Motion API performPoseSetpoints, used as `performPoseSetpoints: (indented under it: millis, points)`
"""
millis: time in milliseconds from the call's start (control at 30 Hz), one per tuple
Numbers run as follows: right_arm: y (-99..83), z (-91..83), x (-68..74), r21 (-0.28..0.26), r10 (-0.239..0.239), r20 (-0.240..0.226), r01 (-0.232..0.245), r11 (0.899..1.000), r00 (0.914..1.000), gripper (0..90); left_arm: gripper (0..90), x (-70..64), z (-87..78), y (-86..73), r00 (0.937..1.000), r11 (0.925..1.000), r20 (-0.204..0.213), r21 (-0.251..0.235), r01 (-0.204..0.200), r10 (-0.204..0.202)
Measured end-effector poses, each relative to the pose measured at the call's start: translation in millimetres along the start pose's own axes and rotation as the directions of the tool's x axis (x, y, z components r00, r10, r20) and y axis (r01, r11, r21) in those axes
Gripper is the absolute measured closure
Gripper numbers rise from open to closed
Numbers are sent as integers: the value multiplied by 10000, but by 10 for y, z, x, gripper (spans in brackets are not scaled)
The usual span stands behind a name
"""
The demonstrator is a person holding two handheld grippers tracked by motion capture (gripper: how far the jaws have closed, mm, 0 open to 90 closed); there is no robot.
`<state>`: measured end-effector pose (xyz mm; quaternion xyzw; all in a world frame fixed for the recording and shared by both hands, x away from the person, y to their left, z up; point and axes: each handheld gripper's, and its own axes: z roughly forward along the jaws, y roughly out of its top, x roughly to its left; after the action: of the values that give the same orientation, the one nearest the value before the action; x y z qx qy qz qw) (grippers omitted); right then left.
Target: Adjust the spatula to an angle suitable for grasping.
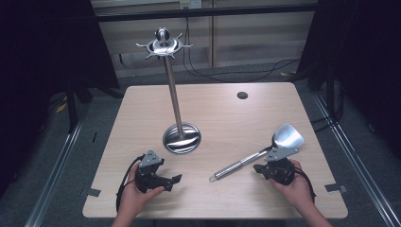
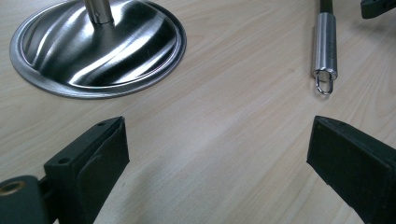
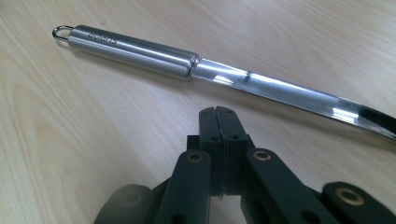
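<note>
A steel spatula lies on the wooden table, blade at the right, handle with a hanging ring pointing left. Its handle crosses the right gripper view just beyond the jaws. A steel utensil stand with a round base and hooked top stands left of centre. My left gripper rests near the front left, open with nothing between its fingers. My right gripper sits just in front of the spatula's shaft, its jaws pressed together and holding nothing.
A small dark round hole marks the table's back right. Bare wood lies between the two grippers and behind the spatula. Tape patches mark the front corners. Cables run on the floor behind the table.
</note>
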<state>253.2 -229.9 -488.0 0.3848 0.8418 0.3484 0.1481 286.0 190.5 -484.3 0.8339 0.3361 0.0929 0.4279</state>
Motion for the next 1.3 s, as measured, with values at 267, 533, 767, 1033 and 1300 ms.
performPoseSetpoints:
  millis: [267, 533, 767, 1033, 1300]
  points:
    - [58, 44, 24, 69, -137, -110, 138, 9999, 9998, 900, 53, 15, -8, 9, 10000, 10000, -93, -1, -9, 9]
    - [150, 154, 86, 84, -336, -191, 338, 9994, 9993, 900, 53, 25, -12, 9, 9999, 9999, -68, -126, 74, -75]
    - [201, 239, 126, 252, -390, -244, 396, 9989, 9989, 900, 53, 13, -9, 12, 10000, 10000, -90, -47, 10, -11]
    - [225, 303, 131, 245, -338, -222, 343, 9991, 9992, 894, 53, 6, 6, 14, 10000, 10000, -28, -53, 11, -11]
    - [256, 334, 120, 251, -304, -169, 308, 9992, 9994, 894, 53, -2, 20, 19, 10000, 10000, 9, 24, -44, 44]
